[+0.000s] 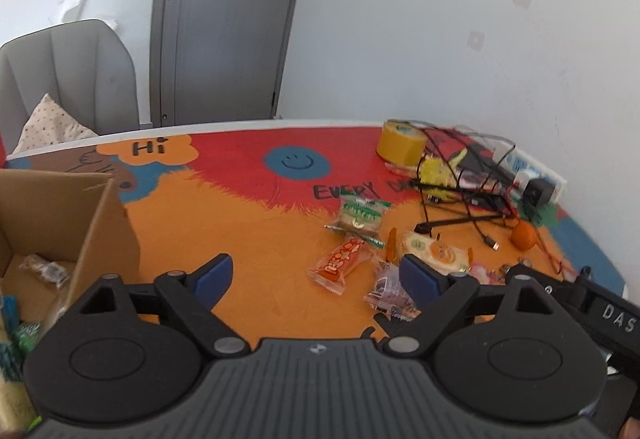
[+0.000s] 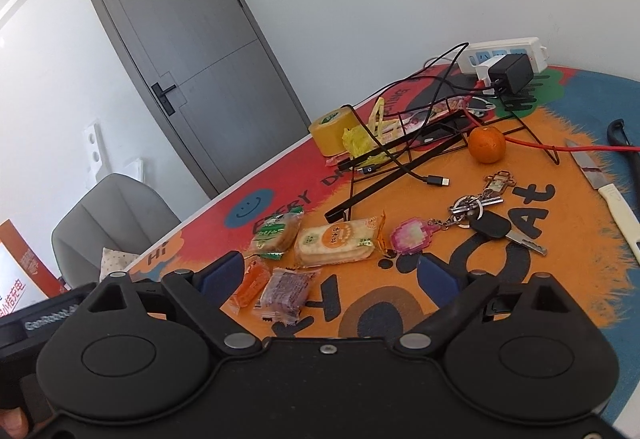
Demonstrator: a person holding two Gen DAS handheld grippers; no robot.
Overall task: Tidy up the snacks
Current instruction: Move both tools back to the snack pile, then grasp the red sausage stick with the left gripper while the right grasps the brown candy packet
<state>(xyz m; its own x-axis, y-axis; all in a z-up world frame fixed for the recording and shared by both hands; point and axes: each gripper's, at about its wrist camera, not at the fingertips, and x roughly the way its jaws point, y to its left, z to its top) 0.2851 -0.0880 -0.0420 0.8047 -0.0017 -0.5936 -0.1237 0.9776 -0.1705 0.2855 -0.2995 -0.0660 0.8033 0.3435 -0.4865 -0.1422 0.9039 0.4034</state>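
Four snack packs (image 2: 308, 259) on the table (image 1: 256, 239) beside one cardboard box (image 1: 60, 223), one orange (image 2: 486, 144) farther away, both grippers' fingers (image 1: 212, 275) (image 2: 436, 275) wide apart, nothing held

The right tool (image 2: 332, 275) hangs with jaws wide apart and empty over the tabletop (image 2: 540, 279). A purple snack packet (image 2: 286, 293) lies between its fingers, an orange packet (image 2: 252, 285) at nine o'clock of it, a cracker pack (image 2: 338, 241) at twelve, keys (image 2: 486, 223) at two.
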